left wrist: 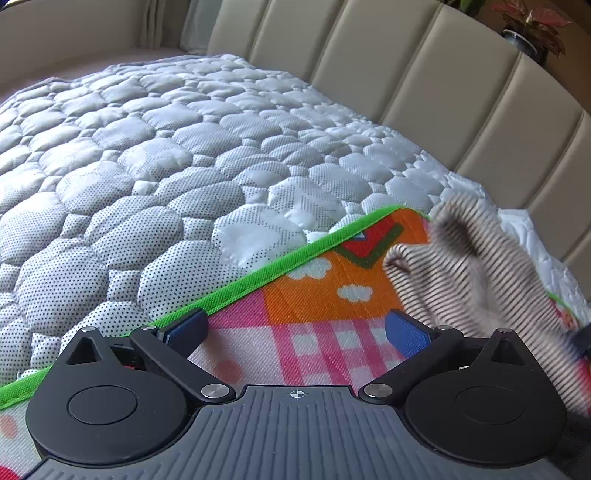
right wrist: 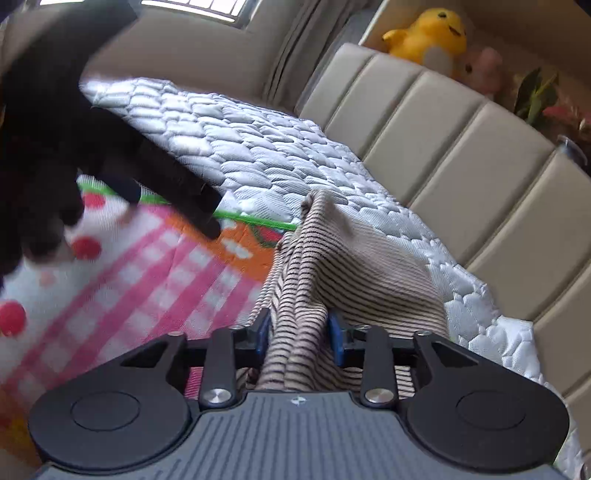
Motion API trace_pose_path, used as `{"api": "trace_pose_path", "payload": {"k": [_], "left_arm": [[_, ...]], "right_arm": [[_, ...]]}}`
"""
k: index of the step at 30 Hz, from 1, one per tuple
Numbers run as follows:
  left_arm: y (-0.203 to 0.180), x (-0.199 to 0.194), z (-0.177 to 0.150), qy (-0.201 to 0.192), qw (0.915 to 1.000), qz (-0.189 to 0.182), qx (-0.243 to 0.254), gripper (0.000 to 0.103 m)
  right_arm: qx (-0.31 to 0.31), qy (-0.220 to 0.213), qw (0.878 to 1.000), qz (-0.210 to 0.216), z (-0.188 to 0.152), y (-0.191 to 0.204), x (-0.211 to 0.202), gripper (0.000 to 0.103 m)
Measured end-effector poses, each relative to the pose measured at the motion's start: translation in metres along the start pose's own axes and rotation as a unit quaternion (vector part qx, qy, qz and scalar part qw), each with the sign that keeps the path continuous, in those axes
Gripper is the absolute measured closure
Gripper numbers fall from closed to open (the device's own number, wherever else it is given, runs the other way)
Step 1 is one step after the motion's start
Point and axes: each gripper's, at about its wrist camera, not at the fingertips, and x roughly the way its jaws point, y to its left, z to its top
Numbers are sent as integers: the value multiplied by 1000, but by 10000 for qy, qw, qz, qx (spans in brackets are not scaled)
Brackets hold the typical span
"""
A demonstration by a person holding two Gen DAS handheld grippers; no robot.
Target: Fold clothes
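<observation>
A beige garment with thin dark stripes hangs bunched from my right gripper, whose blue pads are shut on its fabric just above a colourful play mat. In the left wrist view the same striped garment shows blurred at the right, above the mat. My left gripper is open and empty, low over the mat's pink checked part near its green edge. It appears as a dark blurred shape in the right wrist view.
The mat lies on a white quilted mattress. A beige padded headboard runs along the far side, with a potted plant and plush toys behind it.
</observation>
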Motion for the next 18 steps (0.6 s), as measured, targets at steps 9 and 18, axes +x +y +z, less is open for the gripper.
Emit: {"api": "trace_pose_path", "payload": {"k": [9,18], "left_arm": [[-85,-7,47,126,9672,-2525,224,0],[-105,61,31,803,9808,-1621,722,0]], "right_arm": [[-388,-201,9990,7,-5,15,-3,39],[1443,-705,9836,816,-43,-108,-52,0]]}}
